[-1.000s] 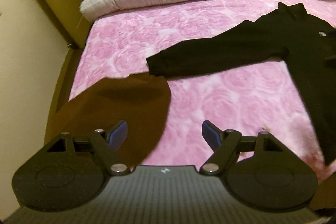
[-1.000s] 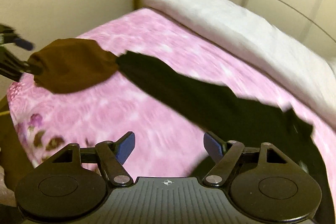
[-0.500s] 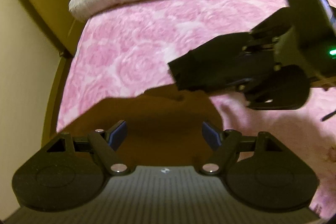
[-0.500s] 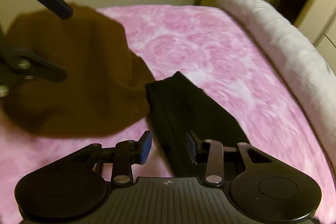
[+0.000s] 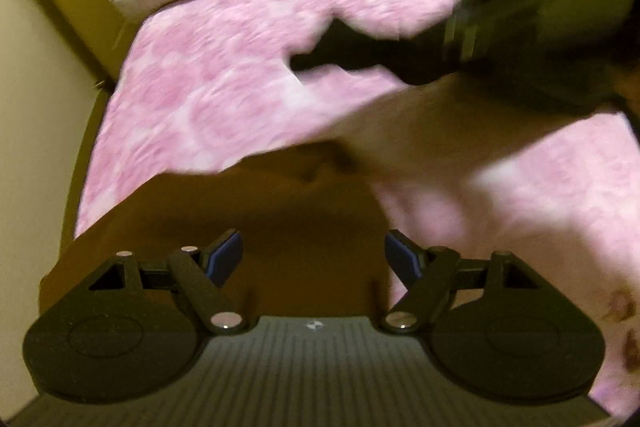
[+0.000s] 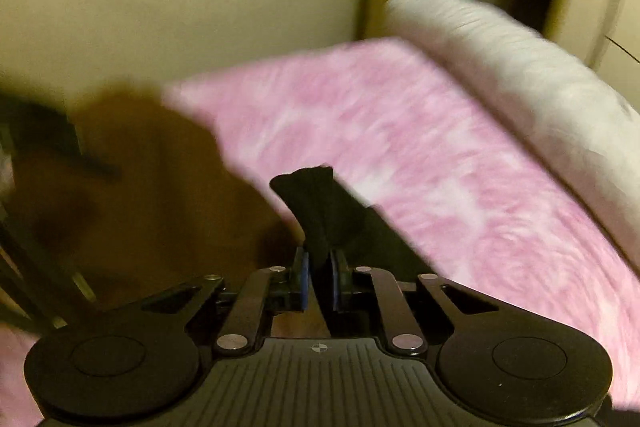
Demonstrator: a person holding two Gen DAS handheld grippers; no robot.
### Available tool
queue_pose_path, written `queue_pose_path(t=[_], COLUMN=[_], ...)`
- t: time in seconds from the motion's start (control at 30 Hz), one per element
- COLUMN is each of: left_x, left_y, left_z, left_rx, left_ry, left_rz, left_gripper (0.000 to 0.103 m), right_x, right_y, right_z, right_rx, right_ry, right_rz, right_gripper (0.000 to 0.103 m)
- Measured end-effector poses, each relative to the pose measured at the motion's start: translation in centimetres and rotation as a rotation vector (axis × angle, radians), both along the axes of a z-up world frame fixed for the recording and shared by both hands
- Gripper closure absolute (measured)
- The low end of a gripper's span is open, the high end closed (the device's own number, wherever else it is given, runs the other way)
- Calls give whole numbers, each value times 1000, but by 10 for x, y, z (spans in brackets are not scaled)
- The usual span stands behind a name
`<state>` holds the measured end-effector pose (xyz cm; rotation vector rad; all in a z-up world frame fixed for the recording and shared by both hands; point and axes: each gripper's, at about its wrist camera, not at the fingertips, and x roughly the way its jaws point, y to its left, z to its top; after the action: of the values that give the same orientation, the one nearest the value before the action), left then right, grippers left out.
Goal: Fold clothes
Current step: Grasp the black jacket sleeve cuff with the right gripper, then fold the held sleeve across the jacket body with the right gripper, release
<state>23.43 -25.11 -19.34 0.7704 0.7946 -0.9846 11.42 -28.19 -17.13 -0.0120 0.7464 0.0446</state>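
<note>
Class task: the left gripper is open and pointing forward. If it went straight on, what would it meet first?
Probably the brown garment, which lies directly ahead between the open fingers of the left gripper; depth is unclear.

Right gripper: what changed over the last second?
The right gripper swung over to the black sleeve, closed its jaws on the cuff and has lifted it off the pink bedspread. Unchanged: the left gripper stays open over the brown garment.
</note>
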Motion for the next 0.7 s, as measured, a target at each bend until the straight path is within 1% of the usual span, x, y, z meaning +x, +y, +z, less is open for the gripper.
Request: queue_pose_path(t=[0.07,0.1,0.17,0.2,0.27,0.3,0.33,0.37,0.43,0.47,0.57,0.67,0.7], left_x=[-18,-28,-53,-68,-97,-113,-129,-147,-181,-199,-246,-291,-304], left_y=[-18,-28,-50,-62,-85,-96,-108,-120,-142,-154,-181,-206,-213], left_z=[6,9,16,19,25,27,28,29,26,23,10,-3,-7], left_rx=[-13,-22,-43,-54,-73,-80,-85,-87,-89,-85,-55,-19,-8], left_ry=[1,3,7,7,7,9,13,19,37,51,53,44,40], left_rz=[-39,-60,-113,-139,-191,-212,-232,-249,-272,-281,-305,-327,-333], left_gripper=[28,28,28,28,28,28,28,28,28,28,28,28,28], right_x=[-35,-59,-114,-149,-220,-254,-288,-320,-382,-407,-456,-482,-486], right_y=[-35,-55,-95,-115,-152,-169,-186,-203,-240,-256,-298,-331,-339], right_z=[33,50,83,97,114,112,109,96,61,41,-17,-58,-65], right_rx=[66,90,121,121,108,110,116,143,216,245,337,437,457], right_ry=[-107,-162,-270,-322,-400,-419,-433,-425,-388,-354,-244,-172,-161], right_rz=[-110,-183,-344,-444,-657,-762,-865,-956,-1125,-1181,-1244,-1233,-1214], right_gripper=[96,96,97,97,97,97,97,97,97,97,97,98,98])
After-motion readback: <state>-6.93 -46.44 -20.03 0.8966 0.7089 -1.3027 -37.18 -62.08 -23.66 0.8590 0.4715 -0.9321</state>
